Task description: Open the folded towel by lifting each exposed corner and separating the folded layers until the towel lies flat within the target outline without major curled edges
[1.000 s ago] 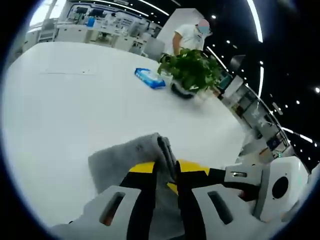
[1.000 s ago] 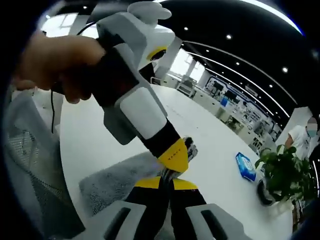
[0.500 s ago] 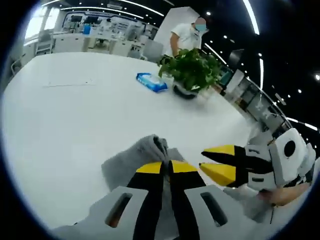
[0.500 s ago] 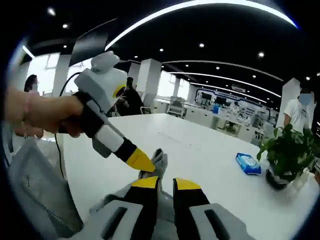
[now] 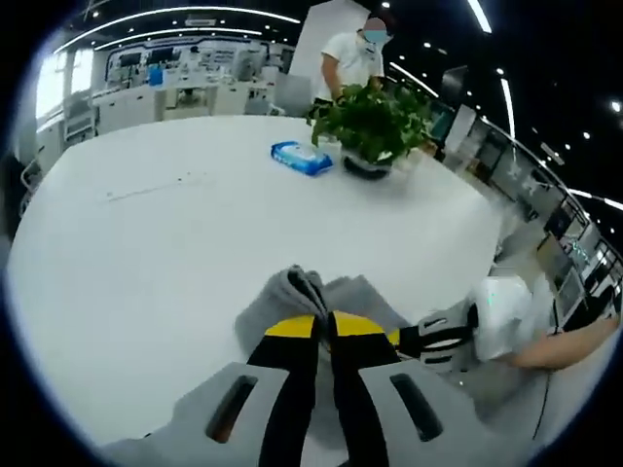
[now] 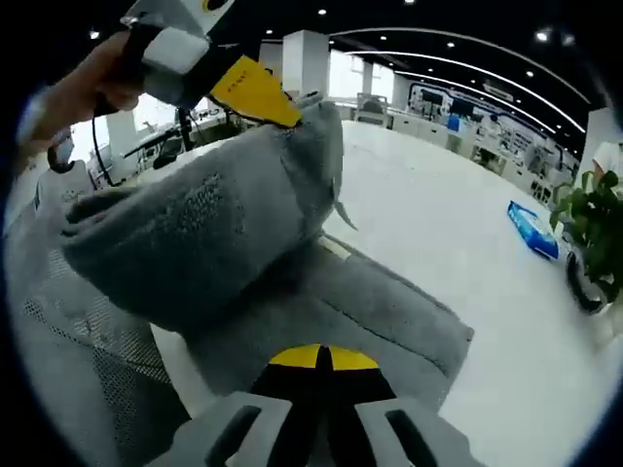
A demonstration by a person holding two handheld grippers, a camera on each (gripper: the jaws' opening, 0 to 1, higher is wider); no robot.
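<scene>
Spanning both views, a large round white table (image 5: 175,233) carries the grey, folded terry towel (image 6: 321,302), which lies near the table edge closest to the person. In the right gripper view, an upper layer of the towel is raised off the lower layers and hangs as a thick fold from the yellow tips of the left gripper (image 6: 255,94), while the lower layers lie flat on the table beneath. A hand (image 6: 92,83) holds that gripper's white and black body at upper left. In the left gripper view, the same gripper's own jaws, black with yellow tips, stand pressed together on a bunched ridge of grey cloth rising just ahead of them. The right gripper (image 6: 322,360), seen along its own jaws in the right gripper view, has its yellow tips closed together at the near edge of the lower towel layer; cloth appears pinched between them. In the left gripper view, the right gripper lies low at right, touching the towel. Well apart, toward the far side of the table, stand a leafy green potted plant (image 5: 375,122) and, just beside it, a flat blue packet (image 5: 301,158).
</scene>
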